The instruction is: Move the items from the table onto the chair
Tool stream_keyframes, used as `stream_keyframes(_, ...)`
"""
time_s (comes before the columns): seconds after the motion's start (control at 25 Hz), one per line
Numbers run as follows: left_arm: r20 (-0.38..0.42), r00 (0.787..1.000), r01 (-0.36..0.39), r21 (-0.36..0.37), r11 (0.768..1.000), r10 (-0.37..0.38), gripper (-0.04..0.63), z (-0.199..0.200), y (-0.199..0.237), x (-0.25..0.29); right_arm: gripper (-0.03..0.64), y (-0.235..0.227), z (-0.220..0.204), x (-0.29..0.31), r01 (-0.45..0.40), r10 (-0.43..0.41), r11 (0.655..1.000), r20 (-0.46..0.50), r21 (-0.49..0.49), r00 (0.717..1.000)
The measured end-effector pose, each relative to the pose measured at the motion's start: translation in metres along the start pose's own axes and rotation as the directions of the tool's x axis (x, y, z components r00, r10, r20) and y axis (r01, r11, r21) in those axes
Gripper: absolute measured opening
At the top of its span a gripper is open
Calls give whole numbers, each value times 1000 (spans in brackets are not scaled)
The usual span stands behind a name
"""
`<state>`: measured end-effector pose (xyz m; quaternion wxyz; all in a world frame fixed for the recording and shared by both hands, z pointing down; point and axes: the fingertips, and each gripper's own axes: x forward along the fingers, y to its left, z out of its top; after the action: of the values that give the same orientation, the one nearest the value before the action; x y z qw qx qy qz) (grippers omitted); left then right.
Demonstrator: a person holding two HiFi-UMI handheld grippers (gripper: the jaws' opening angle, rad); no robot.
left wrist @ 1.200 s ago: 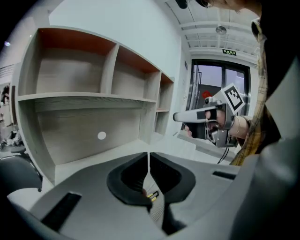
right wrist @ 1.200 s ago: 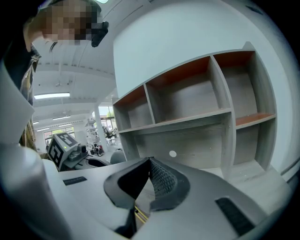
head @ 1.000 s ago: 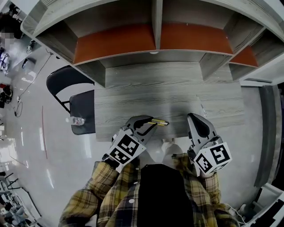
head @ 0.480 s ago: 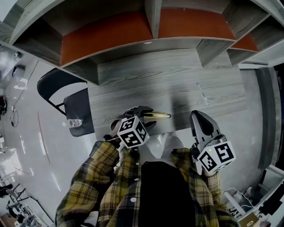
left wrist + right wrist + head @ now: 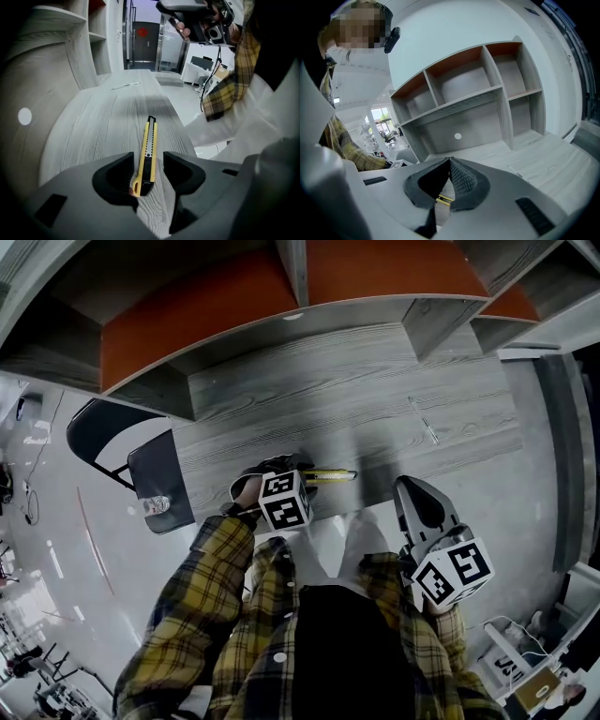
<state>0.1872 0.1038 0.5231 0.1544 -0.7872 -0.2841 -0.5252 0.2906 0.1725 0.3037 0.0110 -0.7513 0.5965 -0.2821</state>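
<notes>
Yellow utility knife point(image 5: 149, 140) on the counter point(image 5: 375, 418), between the left tongs point(image 5: 146, 163).
Those tongs have just spread wide, not gripping it; right tongs point(image 5: 449, 182) clenched, empty. A small bottle point(image 5: 157, 506) sits on the chair point(image 5: 167, 470).

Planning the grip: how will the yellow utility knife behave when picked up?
The utility knife looks slim and rigid, so it is probably light and stiff. Lying flat on the table, it would likely slide, not roll, if nudged.

Left gripper point(image 5: 284, 468) over yellow knife point(image 5: 336, 475) on table point(image 5: 422, 399); bottle point(image 5: 157, 505) on chair point(image 5: 159, 460).
</notes>
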Motion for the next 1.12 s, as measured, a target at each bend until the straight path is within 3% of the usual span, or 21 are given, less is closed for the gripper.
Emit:
stream_keyframes(0.12, -40, 999, -3, 40, 999, 5, 190, -2, -3, 9, 17, -3, -4, -5, 9, -9, 1000, -1, 16, 1000)
stream_keyframes(0.32, -82, 996, -26, 47, 999, 30, 164, -7, -3, 17, 17, -5, -7, -9, 10, -10, 1000, -7, 24, 1000)
stream_keyframes(0.48, -92, 996, -5, 18, 1000, 6, 120, -7, -5, 20, 17, -6, -8, -10, 5, -5, 999, -8, 36, 1000)
stream_keyframes(0.68, -94, 995, -18, -7, 1000, 17, 117, -7, -4, 17, 17, -5, -5, -10, -2, 2, 1000, -13, 30, 1000)
stream_keyframes(0.92, -53, 998, -48, -109, 993, 42, 117, -7, -2, 3, 17, 1, -3, -4, -31, 31, 1000, -38, 1, 999)
stream_keyframes(1.12, 49, 990, -114, -293, 949, 134, 117, -11, 0, -23, 17, 15, 2, 3, -79, 77, 996, -56, -38, 995)
